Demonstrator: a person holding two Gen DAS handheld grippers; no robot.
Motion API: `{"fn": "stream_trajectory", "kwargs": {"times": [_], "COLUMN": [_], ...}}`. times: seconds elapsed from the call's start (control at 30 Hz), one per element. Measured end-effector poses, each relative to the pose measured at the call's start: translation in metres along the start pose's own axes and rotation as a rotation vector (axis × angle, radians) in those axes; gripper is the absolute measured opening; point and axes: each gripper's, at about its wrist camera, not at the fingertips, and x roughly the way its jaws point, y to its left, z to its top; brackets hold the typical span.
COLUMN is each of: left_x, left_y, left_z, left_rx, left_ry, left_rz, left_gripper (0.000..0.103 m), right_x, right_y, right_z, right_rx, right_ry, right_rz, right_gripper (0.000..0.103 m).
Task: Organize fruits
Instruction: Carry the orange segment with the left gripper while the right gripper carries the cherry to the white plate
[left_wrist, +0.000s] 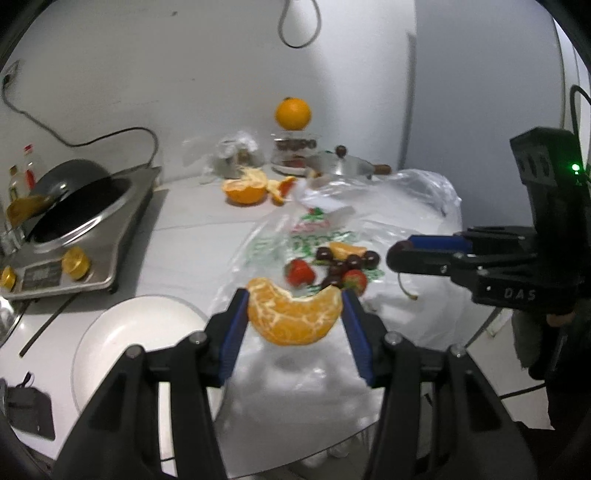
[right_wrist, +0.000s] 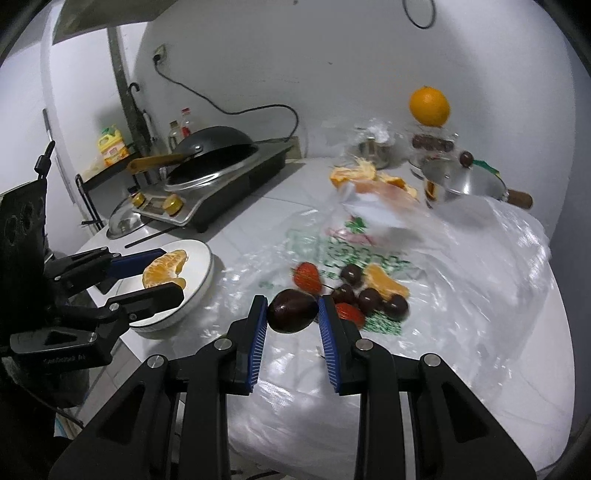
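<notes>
1. Orange segments, peeled and curved, sit clamped between the left gripper pads, lifted above the plastic bag: soft, juicy, likely to burst if squeezed harder.
2. The right gripper is clamped on a dark cherry: smooth, round, probably slippery; hold it across the middle.
3. Beyond, strawberries and more cherries lie on the bag, near the white plate.

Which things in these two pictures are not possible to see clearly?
- Printed clear plastic bag, right wrist view: lettering blurred.
- Glass jar under the whole orange, left wrist view: contents too small.
- Black flat object, left wrist view: cut by the edge and left claw.
</notes>
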Motion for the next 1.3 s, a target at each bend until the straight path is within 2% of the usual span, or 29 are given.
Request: {"fn": "stream_trajectory", "kwargs": {"times": [0.47, 0.7, 1.03, 1.3], "left_x": [-0.027, -0.031, -0.019, -0.012], "left_y": [0.075, 0.098, 0.137, 0.154], "left_z": [-0.036, -0.053, -0.081, -0.093], "left_rx": [-0.111, -0.134, -0.205, -0.223], "left_ry": [-0.027, -0.018, 0.023, 0.041], "left_rz": [0.089, 0.115, 0.176, 0.180], "left_gripper": [0.051, 0.051, 0.051, 0.051], "right_x": [0.032, 0.057, 0.096, 0.127], "right_y": [0.069, 0.102, 0.138, 0.154], "right_z": [0.013, 0.020, 0.021, 0.017], "right_rx": [-0.084, -0.108, -0.146, -0.158], "right_ry": [0.044, 0.070, 0.123, 0.176], "right_rz": [0.041, 0.072, 0.117, 0.129], "right_gripper": [0.030, 0.030, 0.030, 0.030]}}
